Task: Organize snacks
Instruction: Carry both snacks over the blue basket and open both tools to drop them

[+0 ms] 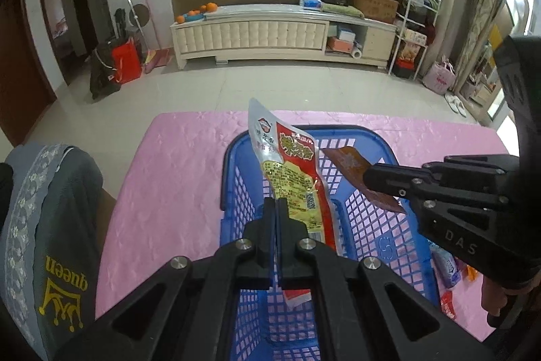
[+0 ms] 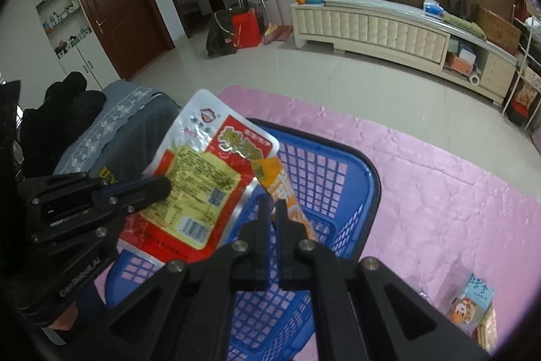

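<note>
Left gripper: jaws clamped on the lower part of a flat red, yellow and white foil snack packet, which stands up over the basket.
Right gripper: jaws clamped on a slim orange sachet, held beside the first packet.
Receptacle: blue plastic lattice basket, on the pink quilted table cover, directly under both packets.
Handling, judged: both packets look light, thin and limp; the glossy film is likely slippery, so an edge or seam pinch suits best. The contents may crush under a hard squeeze.
Remaining stock: pale blue cartoon-printed packet on the cover, near right of the basket; other wrappers beside it, too blurred to name.
Obstructions: the basket rim; the two grippers are close together; a grey cushion with a yellow crown print at near left.
</note>
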A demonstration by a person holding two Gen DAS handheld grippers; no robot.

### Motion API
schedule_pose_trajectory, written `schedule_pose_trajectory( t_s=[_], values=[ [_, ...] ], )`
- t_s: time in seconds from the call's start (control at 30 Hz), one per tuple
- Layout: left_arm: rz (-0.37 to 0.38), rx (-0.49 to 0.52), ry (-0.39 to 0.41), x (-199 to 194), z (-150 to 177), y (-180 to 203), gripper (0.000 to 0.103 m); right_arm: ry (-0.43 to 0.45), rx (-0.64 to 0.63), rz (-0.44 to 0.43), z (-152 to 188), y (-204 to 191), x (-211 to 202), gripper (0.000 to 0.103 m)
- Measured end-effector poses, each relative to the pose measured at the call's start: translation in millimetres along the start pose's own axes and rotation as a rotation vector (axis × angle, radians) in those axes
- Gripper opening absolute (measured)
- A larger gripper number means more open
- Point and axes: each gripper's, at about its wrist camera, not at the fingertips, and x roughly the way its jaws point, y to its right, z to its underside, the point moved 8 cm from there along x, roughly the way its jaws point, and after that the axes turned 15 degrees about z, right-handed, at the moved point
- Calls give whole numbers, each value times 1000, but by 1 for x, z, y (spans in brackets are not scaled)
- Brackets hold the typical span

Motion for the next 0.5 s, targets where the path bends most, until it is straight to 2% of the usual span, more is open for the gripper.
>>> schedule_pose_trajectory(
  t_s=[0.17,0.2,0.23,0.27,0.3,0.33,0.37,0.4,0.43,0.5],
  values=[
    [10,-19,-28,15,3,-3,3,-20,-3,7,0,1,8,5],
    [9,-22,-30,16,2,-4,12,-26,-14,19,1,2,9,5],
    [-3,-32,-29,15,2,-5,31,-31,-29,29,0,1,12,8],
    [-12,-38,-24,14,1,-6,42,-39,-48,50,1,1,14,11],
    [-21,-40,-14,11,1,-6,54,-44,-54,69,0,3,16,23],
    [-25,-36,-4,7,0,-5,58,-47,-50,72,2,5,15,44],
    [-25,-28,2,4,0,-3,59,-42,-40,66,3,7,13,56],
    [-27,-21,7,-1,-1,-1,62,-30,-23,70,3,9,9,73],
    [-32,-16,10,-4,0,-1,65,-13,-7,89,3,14,4,80],
    [-42,-6,17,-12,-1,2,65,3,16,89,2,19,-7,84]
  ],
)
